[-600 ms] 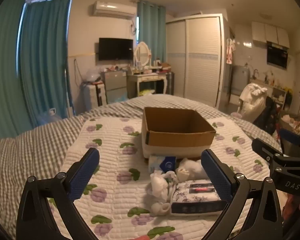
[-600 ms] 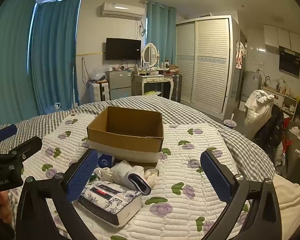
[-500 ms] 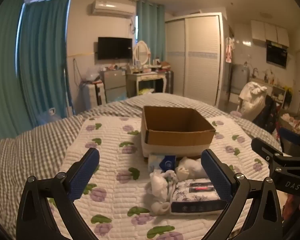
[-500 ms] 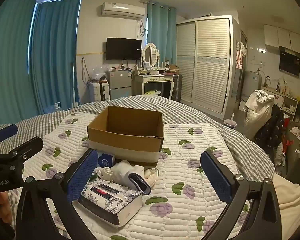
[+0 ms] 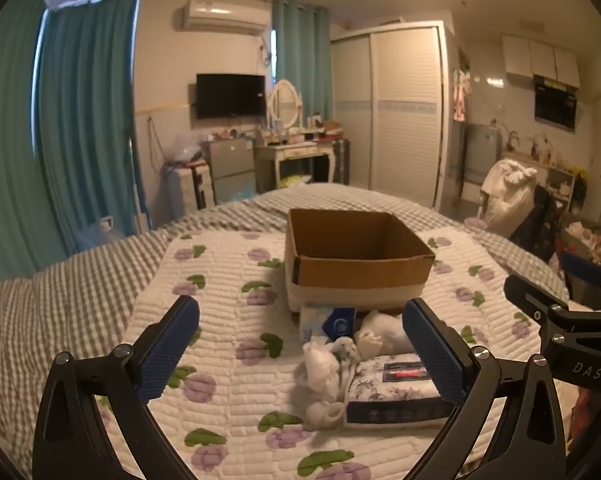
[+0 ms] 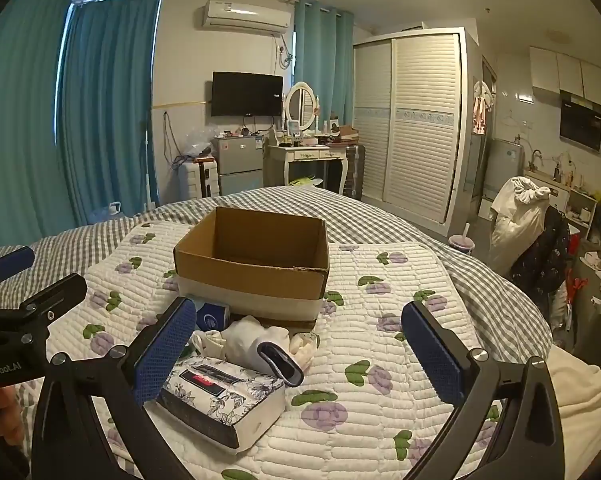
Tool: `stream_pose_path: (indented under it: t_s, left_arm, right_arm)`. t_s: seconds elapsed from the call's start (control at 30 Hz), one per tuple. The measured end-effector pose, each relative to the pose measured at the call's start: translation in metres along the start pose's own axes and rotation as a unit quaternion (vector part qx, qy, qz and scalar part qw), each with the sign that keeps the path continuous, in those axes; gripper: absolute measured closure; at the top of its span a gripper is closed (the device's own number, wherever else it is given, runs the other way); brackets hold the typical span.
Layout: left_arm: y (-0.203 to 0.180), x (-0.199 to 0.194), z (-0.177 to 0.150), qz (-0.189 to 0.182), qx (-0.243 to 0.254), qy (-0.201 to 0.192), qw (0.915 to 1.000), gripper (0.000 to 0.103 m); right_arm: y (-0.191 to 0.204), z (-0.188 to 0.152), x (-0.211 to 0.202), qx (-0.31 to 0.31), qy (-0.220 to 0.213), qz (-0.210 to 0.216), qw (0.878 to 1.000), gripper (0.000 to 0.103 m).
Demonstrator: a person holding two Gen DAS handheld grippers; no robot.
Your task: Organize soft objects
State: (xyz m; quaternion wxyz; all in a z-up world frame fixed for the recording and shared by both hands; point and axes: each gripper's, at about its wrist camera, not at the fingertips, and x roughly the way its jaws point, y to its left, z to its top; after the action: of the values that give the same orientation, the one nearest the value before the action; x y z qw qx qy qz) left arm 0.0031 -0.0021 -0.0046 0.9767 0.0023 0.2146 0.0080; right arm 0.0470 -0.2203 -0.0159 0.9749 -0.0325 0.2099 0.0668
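Note:
An open, empty cardboard box (image 5: 356,256) (image 6: 252,260) stands on the quilted bed. In front of it lies a small pile: a floral tissue pack (image 5: 392,396) (image 6: 224,396), a blue-and-white tissue packet (image 5: 328,322) (image 6: 212,316), a white sock with a dark cuff (image 6: 264,344) (image 5: 384,334) and crumpled white cloth (image 5: 324,372). My left gripper (image 5: 300,344) is open and empty, just short of the pile. My right gripper (image 6: 300,344) is open and empty, above the pile's right side.
The white flowered quilt (image 6: 380,320) covers a grey checked bedspread (image 5: 60,304). Each gripper shows at the edge of the other's view, the right one (image 5: 572,328) and the left one (image 6: 16,320). A dresser, wardrobe and cluttered chair stand beyond the bed.

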Motion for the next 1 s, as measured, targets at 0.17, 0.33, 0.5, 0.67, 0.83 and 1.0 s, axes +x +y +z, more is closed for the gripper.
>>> stream_pose_path:
  t_s: [0.17, 0.33, 0.5, 0.67, 0.83, 1.0]
  left_arm:
    - [0.0008, 0.0009, -0.0013, 0.001, 0.000, -0.001, 1.0000, 0.000]
    - [0.0012, 0.0013, -0.0030, 0.003, 0.000, -0.003, 1.0000, 0.000]
    - [0.0012, 0.0001, -0.0026, 0.004, 0.001, -0.003, 1.0000, 0.000]
    - [0.0016, 0.0001, -0.0020, 0.006, 0.001, -0.003, 1.0000, 0.000]
    - [0.0028, -0.0001, -0.0007, 0.008, -0.001, -0.001, 1.0000, 0.000]
    - [0.0032, -0.0003, -0.0001, 0.009, -0.001, -0.001, 1.0000, 0.000]
  right_arm:
    - [0.0004, -0.0008, 0.0014, -0.002, 0.001, 0.000, 1.000, 0.000]
    - [-0.0013, -0.0004, 0.0016, -0.002, 0.002, 0.002, 1.000, 0.000]
    - [-0.0031, 0.0007, 0.0032, -0.001, 0.004, -0.001, 1.000, 0.000]
    - [-0.0040, 0.0002, 0.0025, 0.000, 0.004, -0.003, 1.000, 0.000]
    - [-0.0033, 0.0001, 0.0026, -0.001, 0.004, -0.002, 1.000, 0.000]
    - [-0.0039, -0.0006, 0.0026, -0.001, 0.005, -0.003, 1.000, 0.000]
